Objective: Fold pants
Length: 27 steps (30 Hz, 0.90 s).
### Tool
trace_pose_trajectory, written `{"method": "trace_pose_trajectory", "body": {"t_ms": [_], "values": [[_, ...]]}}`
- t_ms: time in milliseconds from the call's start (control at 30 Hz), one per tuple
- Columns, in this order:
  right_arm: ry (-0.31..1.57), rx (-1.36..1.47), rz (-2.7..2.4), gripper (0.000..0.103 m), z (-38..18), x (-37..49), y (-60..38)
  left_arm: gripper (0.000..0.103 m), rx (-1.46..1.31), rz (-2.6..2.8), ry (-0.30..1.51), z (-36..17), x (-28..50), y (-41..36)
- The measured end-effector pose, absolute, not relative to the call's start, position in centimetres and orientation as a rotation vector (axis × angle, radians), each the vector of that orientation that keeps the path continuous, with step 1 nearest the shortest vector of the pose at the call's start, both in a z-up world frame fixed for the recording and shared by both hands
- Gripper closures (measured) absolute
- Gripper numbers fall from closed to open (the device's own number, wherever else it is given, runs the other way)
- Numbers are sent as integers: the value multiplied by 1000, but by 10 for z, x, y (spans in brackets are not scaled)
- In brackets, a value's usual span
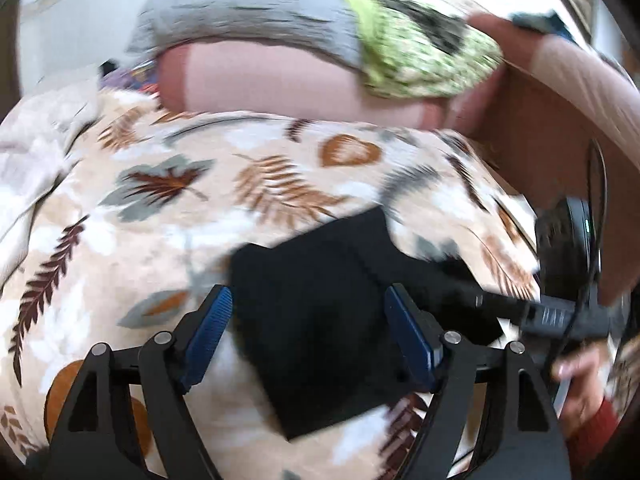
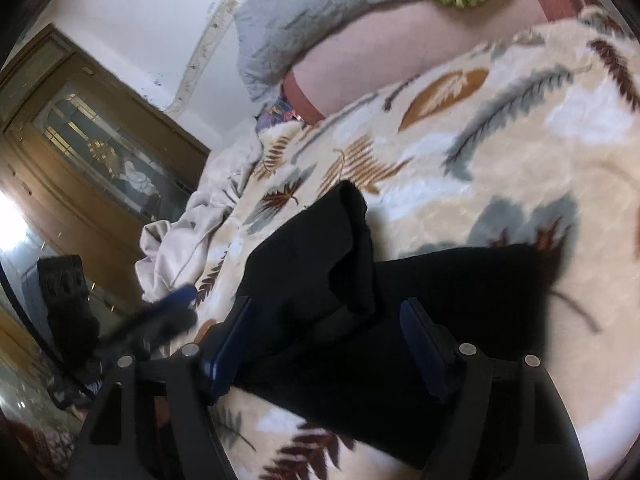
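The black pants (image 1: 324,312) lie folded in a compact rectangle on a leaf-patterned blanket (image 1: 200,184). My left gripper (image 1: 308,320) is open, its blue pads standing apart above the pants, holding nothing. In the right wrist view the pants (image 2: 400,320) show a raised, folded-over end (image 2: 320,240). My right gripper (image 2: 324,340) is open with the black cloth lying between and under its fingers. The right gripper's body also shows in the left wrist view (image 1: 560,312), at the pants' right edge. The left gripper shows blurred in the right wrist view (image 2: 160,316).
A pink pillow (image 1: 280,84), a grey quilted cover (image 1: 248,12) and a green patterned cloth (image 1: 420,52) lie at the bed's far end. A crumpled beige sheet (image 2: 192,232) lies at the bed's left edge. A wooden headboard (image 1: 552,152) stands right; a wooden door (image 2: 80,152) stands left.
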State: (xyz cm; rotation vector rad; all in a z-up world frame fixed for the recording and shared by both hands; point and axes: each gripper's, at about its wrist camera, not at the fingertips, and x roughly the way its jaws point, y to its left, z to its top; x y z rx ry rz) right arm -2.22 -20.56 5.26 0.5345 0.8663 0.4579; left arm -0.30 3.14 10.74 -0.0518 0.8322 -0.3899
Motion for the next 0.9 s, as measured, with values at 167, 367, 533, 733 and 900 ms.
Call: {"method": "trace_pose_trajectory", "body": {"t_ms": [167, 367, 533, 733, 900], "values": [[892, 565, 408, 93, 46, -3, -182, 24, -146, -330, 870, 97, 6, 49], [697, 555, 360, 93, 101, -61, -227, 24, -130, -363, 850, 100, -3, 36], [703, 606, 216, 93, 86, -94, -274, 24, -99, -431, 908, 81, -9, -2], [787, 589, 111, 89, 44, -95, -284, 24, -25, -419, 967, 52, -8, -33], [716, 540, 58, 76, 69, -104, -292, 24, 2, -402, 925, 72, -8, -28]]}}
